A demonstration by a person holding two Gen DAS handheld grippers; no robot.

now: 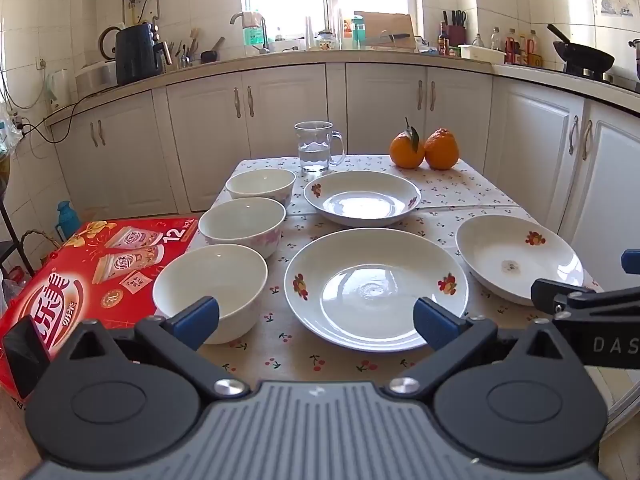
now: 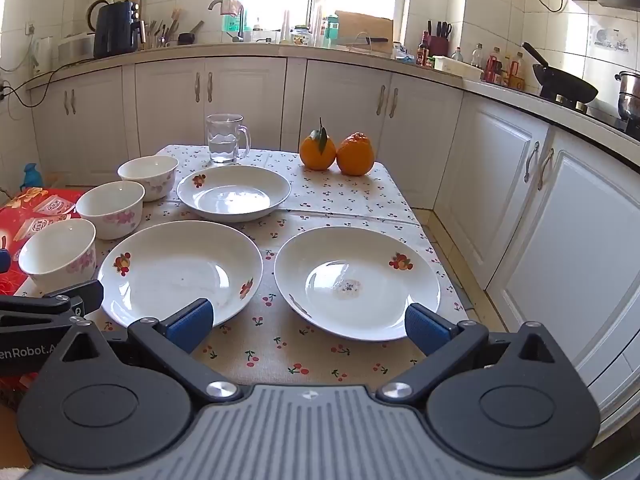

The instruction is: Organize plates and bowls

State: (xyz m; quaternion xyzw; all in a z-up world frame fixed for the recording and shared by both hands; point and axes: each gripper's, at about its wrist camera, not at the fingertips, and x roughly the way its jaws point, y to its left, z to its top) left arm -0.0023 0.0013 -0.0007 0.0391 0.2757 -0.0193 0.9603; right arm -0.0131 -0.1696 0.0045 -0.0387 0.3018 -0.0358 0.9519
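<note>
Three white plates with flower prints lie on the table: a near middle plate [image 1: 376, 288] [image 2: 180, 270], a far plate [image 1: 362, 197] [image 2: 234, 192] and a right plate [image 1: 518, 258] [image 2: 356, 282]. Three white bowls stand in a row on the left: near [image 1: 210, 290] [image 2: 60, 254], middle [image 1: 242, 226] [image 2: 111, 208], far [image 1: 261, 186] [image 2: 149, 176]. My left gripper [image 1: 316, 322] is open and empty, held low at the table's front edge before the near bowl and middle plate. My right gripper [image 2: 308, 328] is open and empty before the right plate.
A glass mug of water [image 1: 316, 146] [image 2: 225, 139] and two oranges [image 1: 424, 149] [image 2: 338, 153] stand at the table's far end. A red carton [image 1: 92, 276] sits left of the table. White cabinets [image 2: 560, 216] run close along the right.
</note>
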